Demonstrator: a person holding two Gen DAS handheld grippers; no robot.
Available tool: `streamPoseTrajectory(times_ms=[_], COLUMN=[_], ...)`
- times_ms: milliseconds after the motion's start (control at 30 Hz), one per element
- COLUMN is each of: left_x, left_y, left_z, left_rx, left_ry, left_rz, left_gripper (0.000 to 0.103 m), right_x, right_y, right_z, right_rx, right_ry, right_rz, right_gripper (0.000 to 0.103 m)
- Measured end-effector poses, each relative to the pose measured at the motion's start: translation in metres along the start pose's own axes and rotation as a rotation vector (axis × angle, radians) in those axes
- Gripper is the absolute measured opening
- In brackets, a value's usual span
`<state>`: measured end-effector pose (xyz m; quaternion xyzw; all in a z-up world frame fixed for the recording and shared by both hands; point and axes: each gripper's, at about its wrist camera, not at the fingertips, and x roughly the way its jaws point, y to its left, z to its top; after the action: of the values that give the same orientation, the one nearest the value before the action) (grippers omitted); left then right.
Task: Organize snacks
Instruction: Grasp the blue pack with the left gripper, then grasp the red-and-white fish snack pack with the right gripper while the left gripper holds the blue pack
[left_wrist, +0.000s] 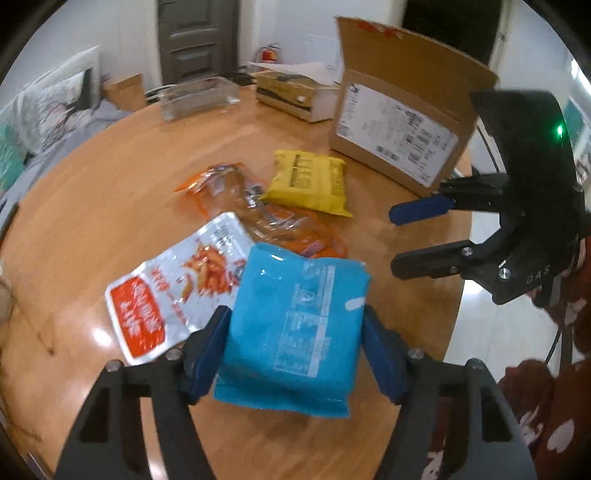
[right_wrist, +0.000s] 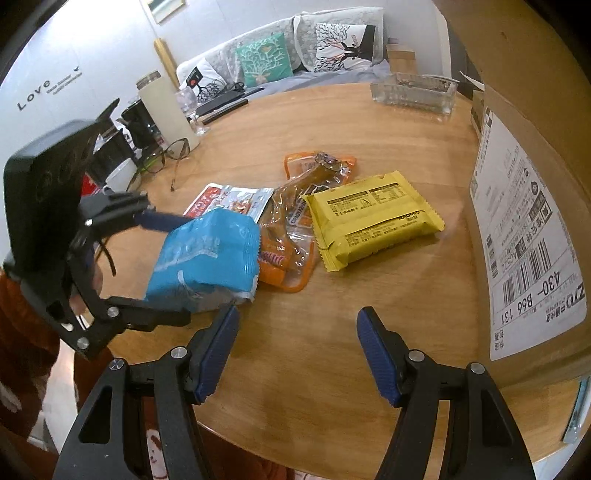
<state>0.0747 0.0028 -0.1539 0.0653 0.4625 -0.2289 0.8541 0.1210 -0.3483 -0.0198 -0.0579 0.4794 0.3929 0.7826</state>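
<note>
A blue snack packet (left_wrist: 295, 328) is seen low in the centre of the left wrist view, held between the two blue pads of the left gripper (left_wrist: 295, 354), whose fingers are closed about halfway onto its sides. In the right wrist view the same packet is shown at the left of the frame, tilted, with one end lifted off the round wooden table (right_wrist: 332, 332). The right gripper (right_wrist: 295, 354) is seen at the bottom of its own view with the fingers half open, and nothing is held between them; only bare table is found there. In the middle of the table three more snacks are laid: a yellow packet (right_wrist: 373, 221), an orange and clear packet (right_wrist: 295, 236) partly under it, and a white and red pouch (left_wrist: 177, 288) touching the blue packet's left edge. A cardboard box (left_wrist: 402, 122) with a white label is placed at the upper right of the left view.
</note>
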Motion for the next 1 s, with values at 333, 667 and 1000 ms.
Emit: streamPoseTrajectory(times_ms=[333, 667, 1000], left_x=[-0.042, -0.051, -0.037], left_y=[0.029, 0.064, 0.068], left_z=[-0.055, -0.076, -0.073], left_rx=[-0.194, -0.336, -0.331], left_ry=[-0.027, -0.065, -0.062], left_rz=[0.217, 0.279, 0.29], left_gripper=[0.064, 0.064, 0.063], right_x=[-0.008, 0.065, 0.128], right_y=[0.033, 0.082, 0.086], right_z=[0.027, 0.084, 0.106], right_rx=[-0.16, -0.429, -0.492], right_ry=[-0.035, 0.054, 0.127], right_rz=[0.03, 0.098, 0.083], right_gripper=[0.064, 0.066, 0.081])
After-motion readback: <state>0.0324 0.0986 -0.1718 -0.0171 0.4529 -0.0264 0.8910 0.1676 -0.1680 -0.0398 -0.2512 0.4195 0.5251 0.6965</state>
